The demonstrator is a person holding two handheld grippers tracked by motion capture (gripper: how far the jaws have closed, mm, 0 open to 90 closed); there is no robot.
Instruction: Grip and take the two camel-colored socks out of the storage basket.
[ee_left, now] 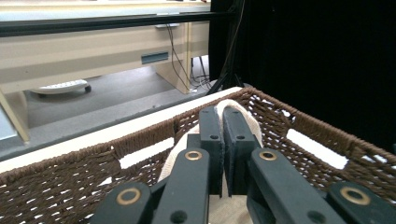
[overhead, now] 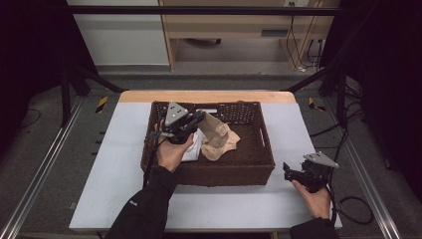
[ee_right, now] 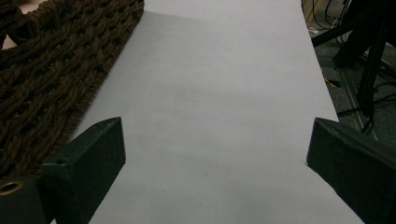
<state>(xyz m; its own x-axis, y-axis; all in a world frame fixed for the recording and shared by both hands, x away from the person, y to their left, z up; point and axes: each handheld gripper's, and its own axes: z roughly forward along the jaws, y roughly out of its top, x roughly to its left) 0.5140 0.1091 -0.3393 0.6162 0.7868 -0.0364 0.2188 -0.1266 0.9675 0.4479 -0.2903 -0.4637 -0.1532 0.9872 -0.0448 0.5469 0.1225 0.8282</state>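
Inside the woven basket (overhead: 259, 149), near its middle, we see a beige sock (overhead: 219, 137), one end pinched up and the rest trailing down to the basket floor toward the right. Our left claw (overhead: 199, 119) is clenched on that raised end, jaws pressed together with pale fabric looped over their tips (ee_left: 233, 105). A white cloth (overhead: 193, 149) lies just beside the sock, under the left hand. Our right claw (overhead: 287, 172) rests well apart on the white surface (overhead: 109, 164), outside the basket's right wall, jaws spread wide and holding nothing, so the left hand is the nearer one.
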